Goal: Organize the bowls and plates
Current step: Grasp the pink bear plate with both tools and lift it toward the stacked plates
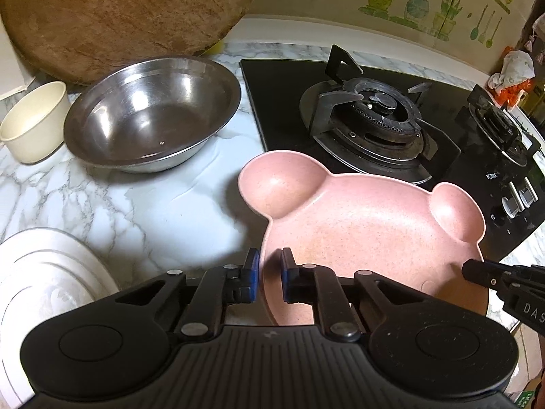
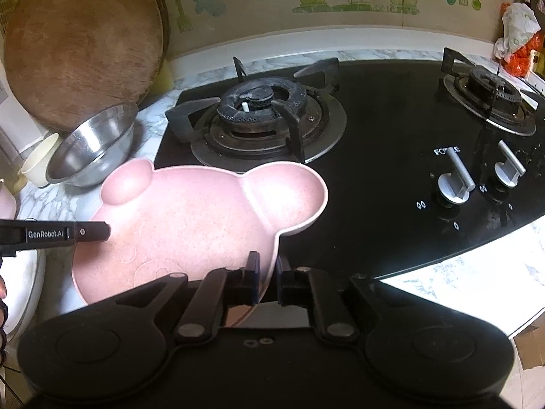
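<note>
Both grippers clench opposite rims of the pink plate (image 1: pixel 368 235), left gripper (image 1: pixel 270 276) and right gripper (image 2: pixel 267 281), keeping it level, likely for carrying toward the steel bowl (image 1: pixel 150 116).

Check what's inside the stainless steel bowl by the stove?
The stainless steel bowl looks empty: bare shiny metal, reflections, one tiny speck on the bottom. From the right wrist view its near wall hides part of the inside. What lies beneath it on the marble counter is covered.
</note>
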Demonstrator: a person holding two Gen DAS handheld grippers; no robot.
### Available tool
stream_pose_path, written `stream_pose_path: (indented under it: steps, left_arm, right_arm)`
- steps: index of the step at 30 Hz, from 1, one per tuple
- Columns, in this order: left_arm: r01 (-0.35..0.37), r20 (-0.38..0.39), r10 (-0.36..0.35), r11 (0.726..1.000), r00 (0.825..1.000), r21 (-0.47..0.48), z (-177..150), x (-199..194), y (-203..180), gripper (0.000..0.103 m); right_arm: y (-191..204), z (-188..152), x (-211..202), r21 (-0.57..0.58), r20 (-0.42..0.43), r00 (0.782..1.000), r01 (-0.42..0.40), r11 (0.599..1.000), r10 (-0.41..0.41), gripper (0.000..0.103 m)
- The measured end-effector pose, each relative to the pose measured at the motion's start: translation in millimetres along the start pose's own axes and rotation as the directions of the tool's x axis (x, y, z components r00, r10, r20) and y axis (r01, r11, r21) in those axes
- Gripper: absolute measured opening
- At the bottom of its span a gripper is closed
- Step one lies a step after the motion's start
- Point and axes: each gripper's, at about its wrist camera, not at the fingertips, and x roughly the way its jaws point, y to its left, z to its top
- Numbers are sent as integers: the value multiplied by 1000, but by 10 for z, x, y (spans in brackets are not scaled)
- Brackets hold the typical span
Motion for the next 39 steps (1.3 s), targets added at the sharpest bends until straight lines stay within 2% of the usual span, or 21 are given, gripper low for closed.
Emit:
stream_pose_path:
  steps: [5, 9, 19, 25, 31, 39]
  left_arm:
    - [-11, 3, 11, 1000, 1000, -9, -74, -129, 42, 12]
    - [3, 4, -3, 998, 1000, -56, -124, -219, 125, 12]
    - [6, 62, 1, 995, 998, -100, -212, -653, 406, 12]
    - [4, 96, 10, 989, 995, -148, -319, -938, 725, 12]
    - [-45, 128, 72, 979, 989, -200, -435, -1165, 1074, 12]
    - [-86, 116, 120, 960, 986, -267, -581, -1376, 1629, 12]
  right_arm:
    - [49, -5, -94, -23, 12, 1000, -22, 999, 22, 10]
    - [102, -20, -140, -44, 22, 999, -27, 999, 28, 10]
    - [331, 4, -320, -57, 42, 996, -79, 995, 82, 9]
    - [615, 9, -450, -87, 64, 991, -113, 990, 119, 9]
    - [1012, -8, -482, -133, 63, 985, -154, 979, 163, 9]
    - [1559, -50, -364, -182, 27, 975, -212, 960, 221, 9]
